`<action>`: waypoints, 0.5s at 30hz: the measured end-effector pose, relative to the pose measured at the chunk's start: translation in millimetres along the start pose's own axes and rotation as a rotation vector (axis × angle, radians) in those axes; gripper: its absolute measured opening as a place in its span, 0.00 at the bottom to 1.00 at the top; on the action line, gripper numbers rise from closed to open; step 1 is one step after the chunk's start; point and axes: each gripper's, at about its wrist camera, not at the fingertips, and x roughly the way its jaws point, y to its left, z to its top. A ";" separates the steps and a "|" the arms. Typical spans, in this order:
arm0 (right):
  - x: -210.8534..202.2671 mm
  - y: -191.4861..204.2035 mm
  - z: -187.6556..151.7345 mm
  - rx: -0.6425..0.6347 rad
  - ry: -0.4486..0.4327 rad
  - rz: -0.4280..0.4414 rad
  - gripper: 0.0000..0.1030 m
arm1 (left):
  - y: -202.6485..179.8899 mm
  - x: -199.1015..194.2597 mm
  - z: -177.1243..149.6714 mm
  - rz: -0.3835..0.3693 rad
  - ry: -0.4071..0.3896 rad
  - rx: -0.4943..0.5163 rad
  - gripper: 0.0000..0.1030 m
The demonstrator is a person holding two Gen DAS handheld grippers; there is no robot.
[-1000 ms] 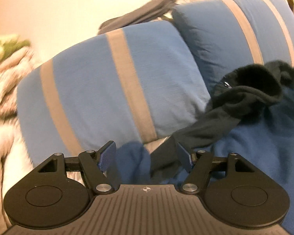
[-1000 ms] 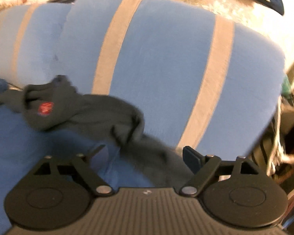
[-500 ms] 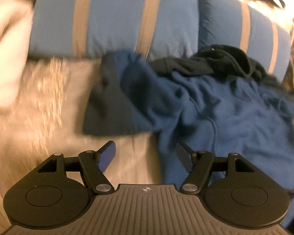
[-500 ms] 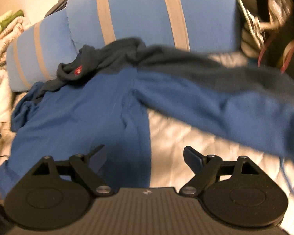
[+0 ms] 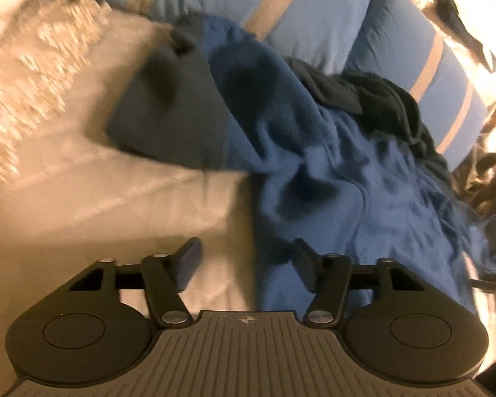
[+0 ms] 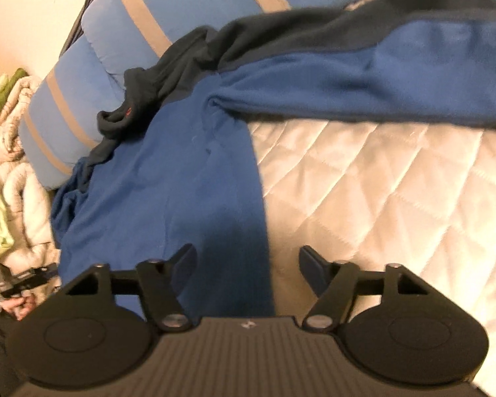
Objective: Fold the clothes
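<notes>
left gripper (image 5: 244,264) and right gripper (image 6: 246,266): jaws spread and closing, each straddling a side edge of the blue garment (image 6: 168,198), pads not pressing.

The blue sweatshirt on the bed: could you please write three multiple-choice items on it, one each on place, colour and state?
1. Where does the dark collar of the blue sweatshirt lie?
A. against the striped pillows
B. on the floor
C. on a hanger

2. What colour are the stripes on the pillows?
A. red
B. tan
C. green

3. How does the sweatshirt lie on the quilt?
A. folded into a neat square
B. rolled into a ball
C. spread out, unfolded, a sleeve stretched sideways

Answers: 1 A, since the collar bunches at the foot of the pillows. 2 B, since tan bands cross the blue pillow fabric. 3 C, since the body lies open and the sleeve runs out across the quilt. The left gripper and the right gripper are closing at the body's side edges, the pads not yet pressing on it.
</notes>
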 end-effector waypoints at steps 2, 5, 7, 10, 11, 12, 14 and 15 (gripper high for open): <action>7.3 2.7 -2.1 -0.015 0.019 0.028 0.52 | 0.0 5.8 -6.0 -0.072 0.020 -0.032 0.52; 16.6 8.0 -6.4 -0.021 0.039 0.008 0.09 | -4.5 9.5 -15.9 -0.068 0.032 -0.045 0.10; 15.8 14.7 -10.9 -0.043 0.038 -0.032 0.08 | -6.1 6.4 -19.2 -0.028 0.062 -0.055 0.08; 8.4 24.2 -19.5 -0.083 0.031 -0.047 0.06 | -7.2 -5.5 -23.9 -0.019 0.070 -0.047 0.05; 4.6 26.5 -22.6 -0.090 0.030 -0.044 0.06 | -6.8 -9.3 -25.5 -0.018 0.073 -0.038 0.04; 0.6 28.6 -25.7 -0.097 0.029 -0.041 0.06 | -5.7 -12.7 -26.1 -0.017 0.075 -0.032 0.04; -8.6 32.5 -32.2 -0.106 0.026 -0.033 0.05 | -4.9 -21.4 -28.4 -0.015 0.076 -0.012 0.04; -11.6 34.6 -34.9 -0.110 0.027 -0.032 0.05 | -5.5 -25.0 -29.7 -0.012 0.079 -0.008 0.04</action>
